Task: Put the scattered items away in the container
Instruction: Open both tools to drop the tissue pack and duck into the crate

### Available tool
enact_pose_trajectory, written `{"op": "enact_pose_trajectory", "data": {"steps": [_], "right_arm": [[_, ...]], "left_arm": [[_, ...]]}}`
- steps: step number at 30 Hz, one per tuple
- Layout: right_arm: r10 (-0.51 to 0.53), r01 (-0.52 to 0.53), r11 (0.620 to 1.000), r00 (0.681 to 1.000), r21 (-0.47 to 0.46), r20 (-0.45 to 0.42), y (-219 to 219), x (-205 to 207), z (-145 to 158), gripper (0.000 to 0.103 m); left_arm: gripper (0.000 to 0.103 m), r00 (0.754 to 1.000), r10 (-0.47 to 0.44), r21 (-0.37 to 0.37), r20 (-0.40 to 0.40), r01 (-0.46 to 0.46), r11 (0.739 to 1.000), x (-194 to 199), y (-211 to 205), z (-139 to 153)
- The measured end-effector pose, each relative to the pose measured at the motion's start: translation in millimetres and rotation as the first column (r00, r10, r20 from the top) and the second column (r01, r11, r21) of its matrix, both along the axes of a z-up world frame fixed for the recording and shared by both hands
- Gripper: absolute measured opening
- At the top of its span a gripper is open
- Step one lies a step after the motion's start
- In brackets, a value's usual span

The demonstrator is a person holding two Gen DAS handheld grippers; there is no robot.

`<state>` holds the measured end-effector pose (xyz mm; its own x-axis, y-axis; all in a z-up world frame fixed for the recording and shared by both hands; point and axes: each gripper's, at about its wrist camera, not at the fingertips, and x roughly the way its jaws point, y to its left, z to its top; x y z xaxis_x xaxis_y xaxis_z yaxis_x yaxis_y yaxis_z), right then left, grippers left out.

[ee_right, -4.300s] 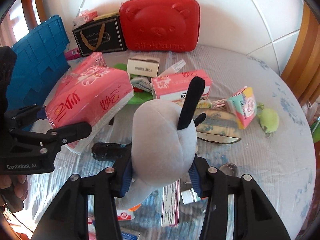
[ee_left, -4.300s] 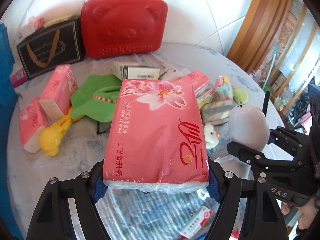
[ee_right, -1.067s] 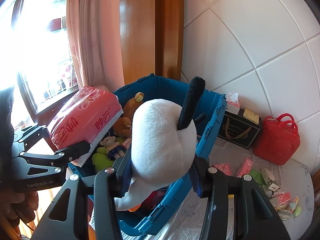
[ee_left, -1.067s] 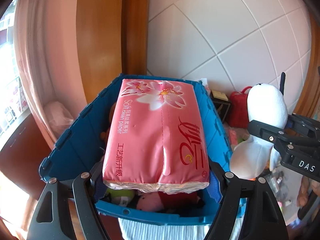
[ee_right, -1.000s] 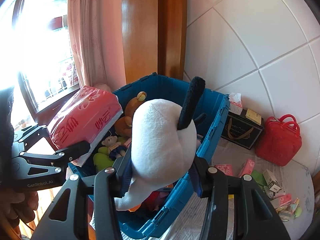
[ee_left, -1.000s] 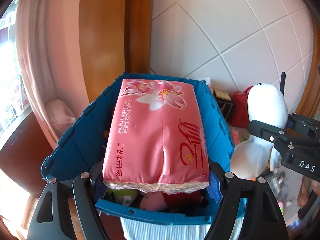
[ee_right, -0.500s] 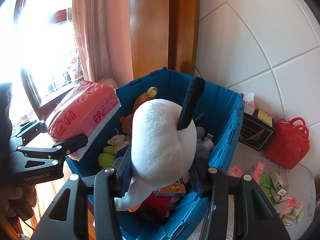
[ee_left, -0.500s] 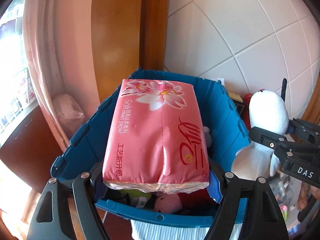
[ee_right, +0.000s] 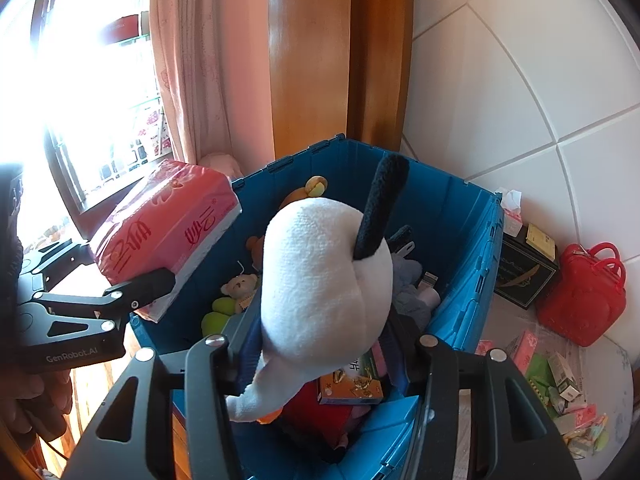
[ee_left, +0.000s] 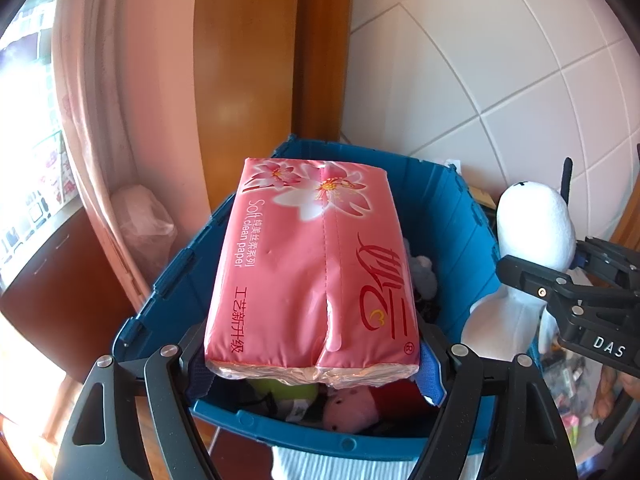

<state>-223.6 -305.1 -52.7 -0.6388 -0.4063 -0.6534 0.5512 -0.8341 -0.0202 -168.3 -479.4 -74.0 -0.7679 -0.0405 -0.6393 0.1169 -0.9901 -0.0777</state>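
A pink tissue pack [ee_left: 312, 272] lies flat between the pads of my left gripper [ee_left: 312, 372], just above the open blue crate [ee_left: 160, 292]. The left jaws are starting to open, with the pads still against the pack's sides. A white plush toy [ee_right: 320, 284] with a black tail sits in my right gripper [ee_right: 324, 344] over the crate's [ee_right: 460, 240] inside. The right jaws are opening, and the soft toy still fills the gap between them. Both loads hang side by side over the crate. Plush toys and small boxes lie inside the crate.
A red bear-shaped case [ee_right: 580, 300] and a black gift bag [ee_right: 524, 268] stand against the tiled wall right of the crate. Several small boxes [ee_right: 560, 392] lie scattered on the table. A wooden post, pink curtain and window rise behind. A hand [ee_right: 36, 408] holds the left gripper.
Both grippers carried their loads from the table to above the crate, then moved further over its inside. The crate now shows more of its contents. Both items stay between the jaws.
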Motion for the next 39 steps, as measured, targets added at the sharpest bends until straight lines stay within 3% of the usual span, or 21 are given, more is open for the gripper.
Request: {"op": "enact_pose_trajectory", "data": {"steps": [3,6,25,34,39], "right_arm": [[-0.027,0.027,1.000,0.999,0.005,-0.019,0,-1,-1,0.103],[-0.028,0.028,1.000,0.999,0.002,-0.020,1,-3,-2,0.103],[-0.050,0.049,0.999,0.998,-0.014,-0.025,16,3,-3,0.103],[-0.129,0.128,0.991,0.991,-0.024,-0.032,49,20,-7,0.103],[-0.212,0.211,0.977,0.977,-0.023,-0.020,85,26,-8,0.103]], "left_arm": [[0.088,1.000,0.009,-0.005,-0.011,-0.009,1.000,0,-2,1],[0.096,1.000,0.017,-0.009,-0.025,-0.017,1.000,1,-3,4],[0.097,1.000,-0.008,-0.012,-0.026,0.008,1.000,1,10,4],[0.097,0.992,-0.117,-0.029,-0.044,0.115,0.993,-2,50,5],[0.097,0.976,-0.214,-0.016,-0.048,0.213,0.977,-10,83,6]]}}
